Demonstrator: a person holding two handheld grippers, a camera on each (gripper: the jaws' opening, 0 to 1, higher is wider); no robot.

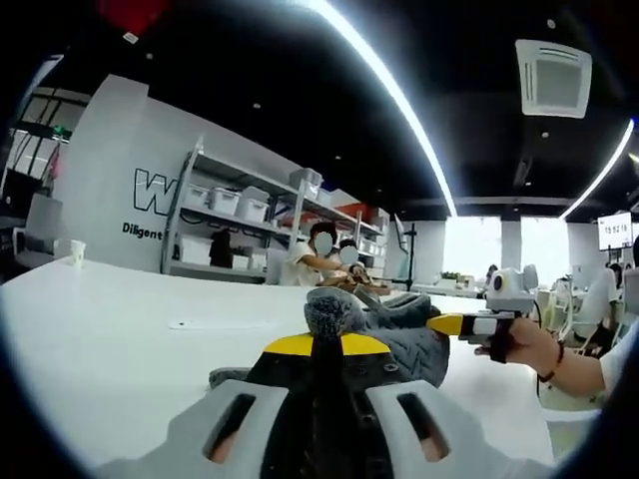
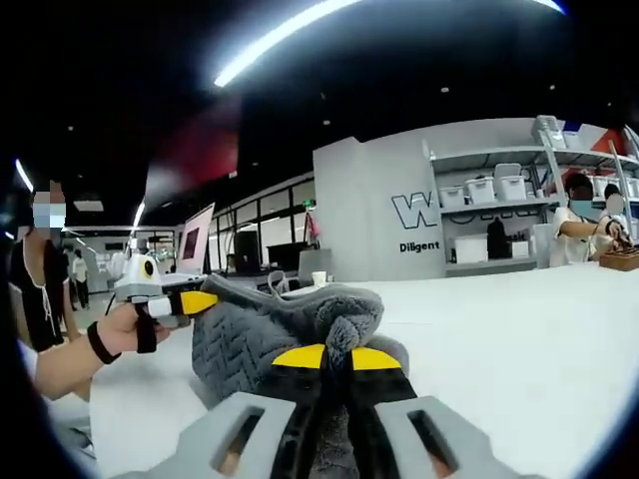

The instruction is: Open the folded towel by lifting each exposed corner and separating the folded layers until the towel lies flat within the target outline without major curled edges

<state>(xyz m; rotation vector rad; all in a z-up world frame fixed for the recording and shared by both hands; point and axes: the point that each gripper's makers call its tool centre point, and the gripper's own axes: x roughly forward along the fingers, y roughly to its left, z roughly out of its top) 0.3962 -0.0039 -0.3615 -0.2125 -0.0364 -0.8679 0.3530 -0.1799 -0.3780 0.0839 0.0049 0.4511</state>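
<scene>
Left gripper view: I'm seeing my left hand-held gripper (image 1: pixel 325 344) pinching the grey towel (image 1: pixel 399 334) above the white tabletop (image 1: pixel 120 349); the right hand-held gripper (image 2: pixel 336 357) is clamping it too, at 6 o'clock.

You work over a broad white table (image 1: pixel 110 329). The grey towel (image 1: pixel 399 339) sits bunched on it near you. Farther off, a paper cup (image 1: pixel 77 252) stands near the far edge, and a thin flat object (image 1: pixel 205 323) lies mid-surface.
</scene>
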